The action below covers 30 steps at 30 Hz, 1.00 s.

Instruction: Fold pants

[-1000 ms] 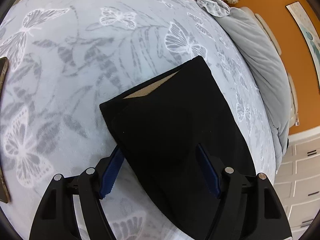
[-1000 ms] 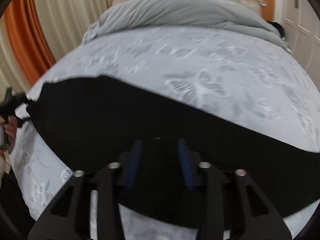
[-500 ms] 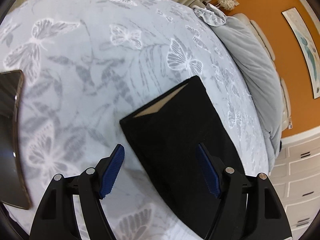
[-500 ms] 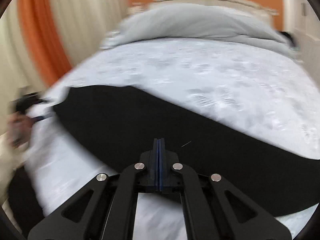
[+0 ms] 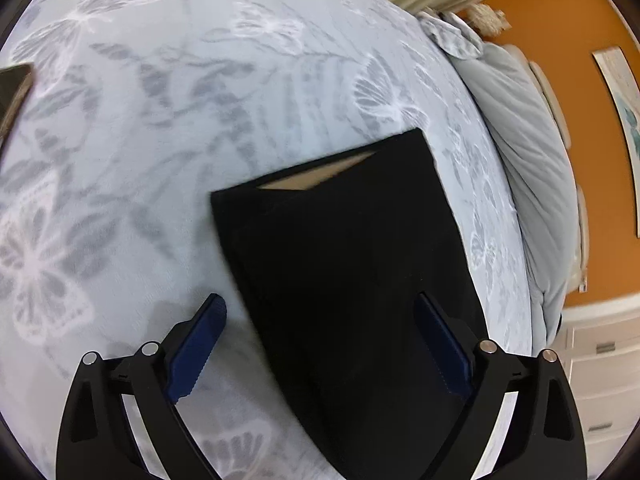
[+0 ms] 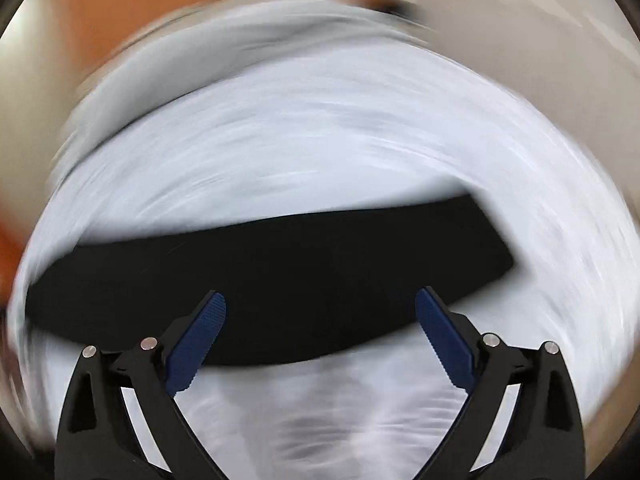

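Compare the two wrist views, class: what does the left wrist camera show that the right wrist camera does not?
Only the left wrist view shows the tan lining at the trousers' open end, a framed picture on the orange wall and white drawers. Only the right wrist view, heavily blurred, shows the black folded pants as one long band. Both show the pants, the grey butterfly-print bedspread and an open gripper: left gripper, right gripper.

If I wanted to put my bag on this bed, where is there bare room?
The butterfly bedspread lies bare left of and beyond the black pants. Tighter on the right: a narrow strip, then the grey duvet. A dark object sits at the far left edge.
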{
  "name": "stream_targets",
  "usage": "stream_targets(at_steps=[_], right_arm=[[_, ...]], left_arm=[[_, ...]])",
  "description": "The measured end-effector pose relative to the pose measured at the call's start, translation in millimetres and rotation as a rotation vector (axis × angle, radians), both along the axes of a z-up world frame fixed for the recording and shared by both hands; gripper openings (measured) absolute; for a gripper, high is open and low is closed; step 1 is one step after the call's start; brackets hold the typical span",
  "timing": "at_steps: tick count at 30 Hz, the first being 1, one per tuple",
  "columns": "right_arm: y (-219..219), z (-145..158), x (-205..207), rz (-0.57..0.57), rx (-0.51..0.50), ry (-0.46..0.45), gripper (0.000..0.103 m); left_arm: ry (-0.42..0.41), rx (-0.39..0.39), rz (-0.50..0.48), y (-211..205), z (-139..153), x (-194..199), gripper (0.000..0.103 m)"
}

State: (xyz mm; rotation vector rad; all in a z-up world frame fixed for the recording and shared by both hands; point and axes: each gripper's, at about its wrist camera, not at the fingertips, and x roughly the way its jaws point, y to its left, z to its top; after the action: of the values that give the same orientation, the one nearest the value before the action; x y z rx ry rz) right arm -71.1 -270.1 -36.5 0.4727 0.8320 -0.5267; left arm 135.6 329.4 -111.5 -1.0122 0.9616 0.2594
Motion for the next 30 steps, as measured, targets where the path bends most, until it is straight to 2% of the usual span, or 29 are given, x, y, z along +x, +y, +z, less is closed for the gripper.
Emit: stream_targets(at_steps=[1,3,4,6,9,11,13,14,15,16,17,23,25,26,27,30], right_arm=[[-21,-6,-10,-0.081,0.042,-0.004,0.094],[-60,-21,-32,-0.207,0.108,-0.005,0.094],[-72,-27,-38,-0.23,0.124,-0.003,0.094],[-88,-43,-41,-0.25,0.159,0.005,0.094],[-94,-57,-39,-0.244,0.181,-0.026,0.092],[-95,-64,-31,-0.198,0.214,-0.043,0.074],[-101,-69,-20,-0.18,0.23,-0.044,0.068],[-100,-70,-13,-0.176,0.209,-0.03,0.055],[-99,-68,-9,-0.168,0.19,-0.02,0.046],[-96,-66,-3,-0.155,0.182,-0.023,0.02],[-95,-62,0,-0.154,0.192,-0.044,0.013],[-60,-3,11,-0.071,0.129,-0.26,0.012],[-52,6,17,-0.051,0.145,-0.302,0.012],[-44,11,22,-0.026,0.152,-0.32,0.012],[-36,16,28,-0.002,0.145,-0.325,0.012],[0,33,53,0.108,0.101,-0.34,0.012]], left_arm=[[-0.003,0.006,-0.018,-2,0,2,0.09],[-0.002,0.043,-0.014,-5,1,2,0.064],[0.01,0.053,-0.009,-4,1,2,0.059],[0.024,0.051,0.03,1,1,-3,0.032],[0.02,-0.005,0.086,9,2,-13,0.03],[0.002,0.007,0.097,8,10,-19,0.027],[-0.013,0.048,0.08,2,20,-23,0.026],[-0.02,0.08,0.07,-2,27,-24,0.026],[-0.036,0.121,0.059,-8,35,-27,0.025],[-0.055,0.164,0.038,-16,45,-29,0.024],[-0.074,0.194,0.019,-22,52,-32,0.024],[-0.219,0.362,-0.164,-73,97,-43,0.027],[-0.258,0.439,-0.237,-95,106,-45,0.028],[-0.269,0.463,-0.272,-105,109,-46,0.033],[-0.275,0.468,-0.296,-111,109,-44,0.037],[-0.277,0.465,-0.374,-128,107,-37,0.038]])
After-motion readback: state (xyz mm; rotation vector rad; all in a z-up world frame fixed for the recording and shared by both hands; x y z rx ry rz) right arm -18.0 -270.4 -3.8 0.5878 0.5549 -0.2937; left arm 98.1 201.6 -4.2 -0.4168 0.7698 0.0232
